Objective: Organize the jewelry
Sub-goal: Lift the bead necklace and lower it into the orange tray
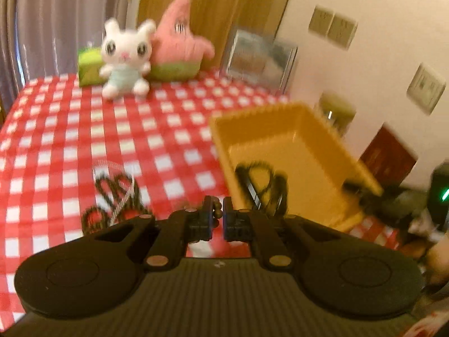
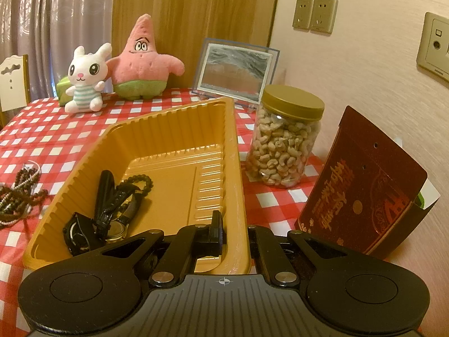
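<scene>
A yellow plastic tray stands on the red checked tablecloth and holds black watches and a dark bead bracelet. A pile of bead bracelets and necklaces lies on the cloth left of the tray; it also shows in the left wrist view. My left gripper is nearly shut on a small dark bead piece, low over the cloth left of the tray. My right gripper is shut on the tray's near right wall, one finger inside and one outside.
A white bunny plush, a pink starfish plush and a picture frame stand at the back. A jar of cashews and a dark red packet stand right of the tray by the wall.
</scene>
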{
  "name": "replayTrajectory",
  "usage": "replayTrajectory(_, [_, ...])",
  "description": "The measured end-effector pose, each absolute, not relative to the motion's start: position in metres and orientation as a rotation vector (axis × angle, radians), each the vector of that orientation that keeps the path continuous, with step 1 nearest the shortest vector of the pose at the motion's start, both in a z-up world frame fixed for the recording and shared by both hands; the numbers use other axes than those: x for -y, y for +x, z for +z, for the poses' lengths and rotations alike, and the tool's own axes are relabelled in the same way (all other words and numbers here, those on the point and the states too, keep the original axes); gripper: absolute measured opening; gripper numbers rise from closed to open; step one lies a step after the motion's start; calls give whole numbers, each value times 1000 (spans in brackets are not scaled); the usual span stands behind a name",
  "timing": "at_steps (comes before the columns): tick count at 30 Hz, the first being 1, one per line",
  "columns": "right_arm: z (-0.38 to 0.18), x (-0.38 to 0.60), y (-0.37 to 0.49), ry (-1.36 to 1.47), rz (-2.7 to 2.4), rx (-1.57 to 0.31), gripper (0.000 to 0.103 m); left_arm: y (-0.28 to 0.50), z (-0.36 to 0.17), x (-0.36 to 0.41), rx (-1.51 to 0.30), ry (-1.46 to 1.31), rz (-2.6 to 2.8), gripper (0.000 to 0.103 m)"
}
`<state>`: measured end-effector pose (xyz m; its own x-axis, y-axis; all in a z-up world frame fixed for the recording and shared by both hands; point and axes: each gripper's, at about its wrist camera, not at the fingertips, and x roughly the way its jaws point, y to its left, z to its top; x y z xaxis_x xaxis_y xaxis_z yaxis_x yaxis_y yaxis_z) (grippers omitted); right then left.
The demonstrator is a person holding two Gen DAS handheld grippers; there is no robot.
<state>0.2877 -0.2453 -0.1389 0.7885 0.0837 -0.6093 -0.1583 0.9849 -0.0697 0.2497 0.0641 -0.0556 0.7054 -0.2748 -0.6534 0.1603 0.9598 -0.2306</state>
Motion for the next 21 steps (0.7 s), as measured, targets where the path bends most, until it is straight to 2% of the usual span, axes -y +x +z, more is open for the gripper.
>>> replayTrajectory(11, [-136, 242, 287, -119, 132, -649, 4, 249, 29, -87, -606, -221, -248, 5])
replayTrajectory(21, [-135, 239, 286, -121, 135, -646, 3, 253, 61, -81, -564, -211, -258, 5])
